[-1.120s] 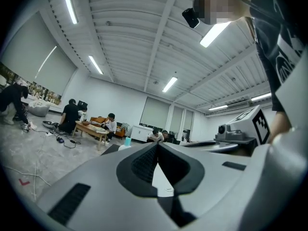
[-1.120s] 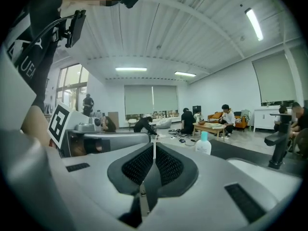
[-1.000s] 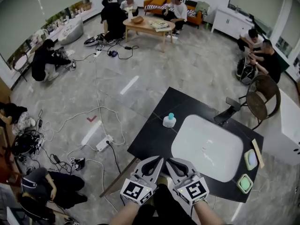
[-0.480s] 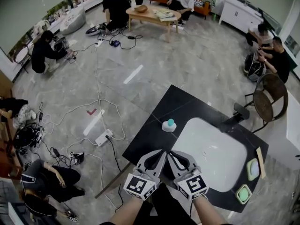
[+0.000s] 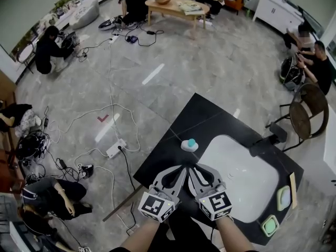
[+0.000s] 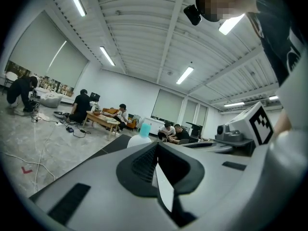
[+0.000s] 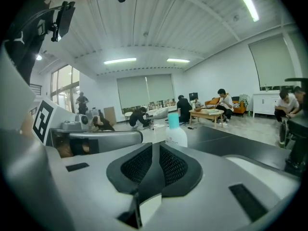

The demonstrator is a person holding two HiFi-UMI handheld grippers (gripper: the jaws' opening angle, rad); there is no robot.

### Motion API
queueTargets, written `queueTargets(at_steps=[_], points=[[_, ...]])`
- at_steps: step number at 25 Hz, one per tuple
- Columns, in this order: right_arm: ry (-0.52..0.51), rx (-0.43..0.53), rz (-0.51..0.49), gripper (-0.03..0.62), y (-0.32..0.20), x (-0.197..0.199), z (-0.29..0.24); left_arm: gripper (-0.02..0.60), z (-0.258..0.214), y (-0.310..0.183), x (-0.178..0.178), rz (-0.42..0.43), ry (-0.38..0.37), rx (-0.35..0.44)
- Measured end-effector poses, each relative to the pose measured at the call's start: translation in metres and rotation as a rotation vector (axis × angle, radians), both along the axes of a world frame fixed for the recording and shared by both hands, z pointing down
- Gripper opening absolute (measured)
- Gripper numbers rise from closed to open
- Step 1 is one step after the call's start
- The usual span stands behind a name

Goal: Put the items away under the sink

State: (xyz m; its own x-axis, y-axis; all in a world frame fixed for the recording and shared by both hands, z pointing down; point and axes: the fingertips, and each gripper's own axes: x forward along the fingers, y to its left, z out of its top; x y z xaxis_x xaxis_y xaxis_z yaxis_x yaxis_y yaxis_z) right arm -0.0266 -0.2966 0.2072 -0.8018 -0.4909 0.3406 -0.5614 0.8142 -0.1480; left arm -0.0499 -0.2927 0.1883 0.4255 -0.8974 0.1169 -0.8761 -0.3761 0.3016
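Observation:
A black counter holds a white sink basin. A white bottle with a teal cap stands on the counter left of the basin; it also shows ahead as the white bottle in the left gripper view and the white bottle in the right gripper view. Two soap dishes lie at the basin's right. My left gripper and right gripper hover side by side over the counter's near edge, both shut and empty, short of the bottle.
A black faucet rises at the basin's far side. A round chair stands right of the counter. Cables and a power strip lie on the floor to the left. Several people sit around the room, some at a wooden table.
Both grippers have moved forward and down together toward the bottle, staying shut. The view has shifted so the counter sits closer and lower in frame.

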Motion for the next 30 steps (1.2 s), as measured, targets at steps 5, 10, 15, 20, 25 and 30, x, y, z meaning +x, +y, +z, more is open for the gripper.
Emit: queueTargets(at_steps=[5, 10, 15, 20, 25, 30], points=[[0.036, -0.016, -0.008, 0.037, -0.021, 0.003, 0.012, 0.008, 0.006, -0.013, -0.003, -0.006, -0.009, -0.013], [0.063, -0.017, -0.006, 0.068, -0.041, 0.007, 0.019, 0.008, 0.013, -0.019, -0.003, -0.013, -0.012, -0.028], [0.091, -0.029, -0.027, 0.137, -0.051, 0.002, 0.030, 0.008, 0.020, -0.022, -0.004, -0.009, -0.009, -0.046], [0.100, -0.045, -0.056, 0.172, -0.059, -0.005, 0.036, 0.008, 0.021, -0.026, -0.004, 0.003, -0.016, -0.046], [0.102, -0.023, -0.095, 0.179, -0.070, -0.013, 0.039, 0.008, 0.025, -0.031, -0.005, 0.007, -0.025, -0.054], [0.133, -0.007, -0.154, 0.179, -0.071, -0.022, 0.045, 0.008, 0.030, -0.031, -0.009, 0.001, -0.027, -0.063]])
